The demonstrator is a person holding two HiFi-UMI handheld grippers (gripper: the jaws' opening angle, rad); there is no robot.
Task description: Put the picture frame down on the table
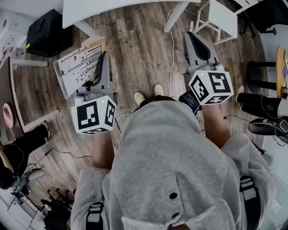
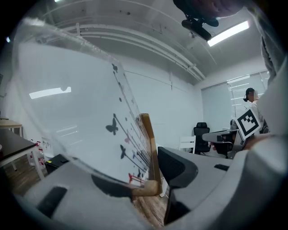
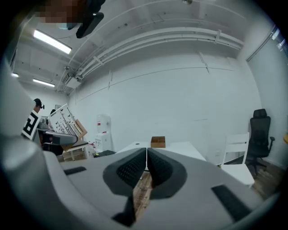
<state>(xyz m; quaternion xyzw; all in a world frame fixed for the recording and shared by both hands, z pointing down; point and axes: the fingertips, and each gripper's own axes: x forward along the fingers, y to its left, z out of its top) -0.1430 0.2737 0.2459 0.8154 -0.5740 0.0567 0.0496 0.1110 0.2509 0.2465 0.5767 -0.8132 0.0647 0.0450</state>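
Wooden-edged and printed with dark stems and butterflies, the picture frame is hanging tilted in the air above the plank floor, at the left of the head view. The left hand-held gripper is pinching it near a lower corner. In the left gripper view the frame is filling the space between the jaws of this hand-held gripper: one pad is showing dark through the glass, and the other is sitting just beside the wooden edge. The frame is not lying on the white surface at the top of the head view, and is being held short of it. The right hand-held gripper is pointing forward over the floor, apart from the frame. In the right gripper view this hand-held gripper is showing its two dark pads pressed together with nothing between them. A person in a grey hoodie is holding both.
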